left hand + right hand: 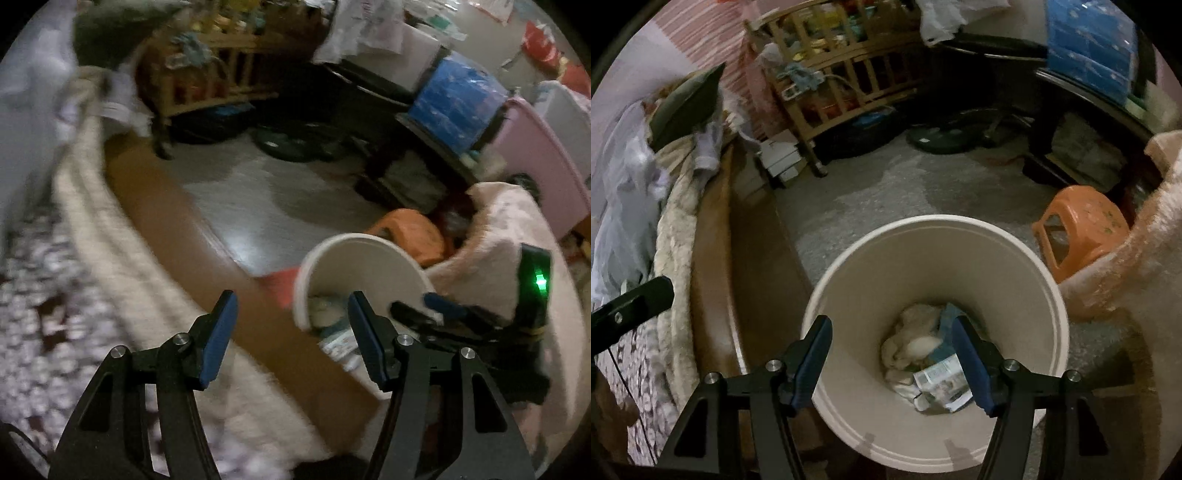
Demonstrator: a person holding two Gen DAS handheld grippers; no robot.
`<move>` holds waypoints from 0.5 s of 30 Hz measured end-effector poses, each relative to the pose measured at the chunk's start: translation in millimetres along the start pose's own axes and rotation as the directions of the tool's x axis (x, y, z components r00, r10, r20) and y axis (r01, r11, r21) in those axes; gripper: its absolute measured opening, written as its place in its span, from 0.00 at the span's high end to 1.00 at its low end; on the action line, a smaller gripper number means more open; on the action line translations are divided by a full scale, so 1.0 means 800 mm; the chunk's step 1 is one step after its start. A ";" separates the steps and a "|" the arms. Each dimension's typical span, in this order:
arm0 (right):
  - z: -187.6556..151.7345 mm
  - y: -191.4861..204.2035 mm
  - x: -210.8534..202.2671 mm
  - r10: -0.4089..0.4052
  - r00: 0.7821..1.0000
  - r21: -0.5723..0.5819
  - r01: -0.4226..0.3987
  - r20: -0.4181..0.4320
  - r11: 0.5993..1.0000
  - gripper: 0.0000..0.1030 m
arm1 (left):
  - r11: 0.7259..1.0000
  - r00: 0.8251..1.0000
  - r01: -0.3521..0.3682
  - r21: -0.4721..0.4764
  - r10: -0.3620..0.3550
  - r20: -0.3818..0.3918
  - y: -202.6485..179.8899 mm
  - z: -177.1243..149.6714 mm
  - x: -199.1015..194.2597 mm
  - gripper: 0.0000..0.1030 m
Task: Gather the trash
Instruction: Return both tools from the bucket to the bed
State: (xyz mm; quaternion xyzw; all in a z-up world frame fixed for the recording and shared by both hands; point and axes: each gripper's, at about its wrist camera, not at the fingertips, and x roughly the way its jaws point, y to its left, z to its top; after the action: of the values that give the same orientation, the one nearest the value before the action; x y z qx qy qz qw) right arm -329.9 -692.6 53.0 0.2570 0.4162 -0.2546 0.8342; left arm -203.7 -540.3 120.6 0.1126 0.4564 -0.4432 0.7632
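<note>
The white bin [938, 325] stands on the grey floor [886, 192], just beside the brown bed frame [713, 280] on its left. An orange plastic stool [1078, 229] sits to its right, a little farther off.

**Gripper state**
- The right gripper [892, 360] hangs over the mouth of the bin, pointing steeply down into it. Its jaws stand wide with nothing between the blue pads [812, 360].
- The left gripper [291, 338] is positioned left of the bin, over the bed edge and the cream blanket [122, 266]. Its jaws are likewise wide and empty. The left wrist view is motion-blurred, so fine detail there cannot be read.

**Location of the trash**
- At the bottom of the bin lie a crumpled off-white wad [912, 350], a blue scrap [947, 317] and a printed paper packet [942, 384]. All rest loose on the bin floor; none touches a gripper.

**Task progress**
- Judged from the contents, several pieces have been collected already, and the empty jaws above the opening suggest the most recent deposit is complete.
- Whether trash remains is uncertain. The bed on the left carries loose white plastic bags [624, 192] and cloth, but the views do not show which of these, if any, count as trash.
- The open floor between the bin and the wooden crib [842, 81] at the far side appears free of small litter.
</note>
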 end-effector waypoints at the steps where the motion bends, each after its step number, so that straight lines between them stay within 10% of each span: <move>1: 0.001 0.010 -0.002 0.005 1.000 -0.015 -0.005 0.003 1.000 0.37 | 1.000 1.000 -0.014 -0.008 0.014 0.007 0.009 -0.004 -0.004 0.41; 15: 0.002 0.192 -0.019 0.209 0.978 -0.239 -0.204 -0.006 0.949 0.37 | 0.949 0.964 -0.252 -0.188 0.263 0.036 0.175 -0.069 -0.096 0.41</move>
State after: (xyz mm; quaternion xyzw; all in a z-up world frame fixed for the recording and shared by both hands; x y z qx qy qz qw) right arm -238.9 -577.3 99.4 0.1948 0.4065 -0.1166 0.8850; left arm -141.9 -383.3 118.5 0.0876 0.4530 -0.2995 0.8351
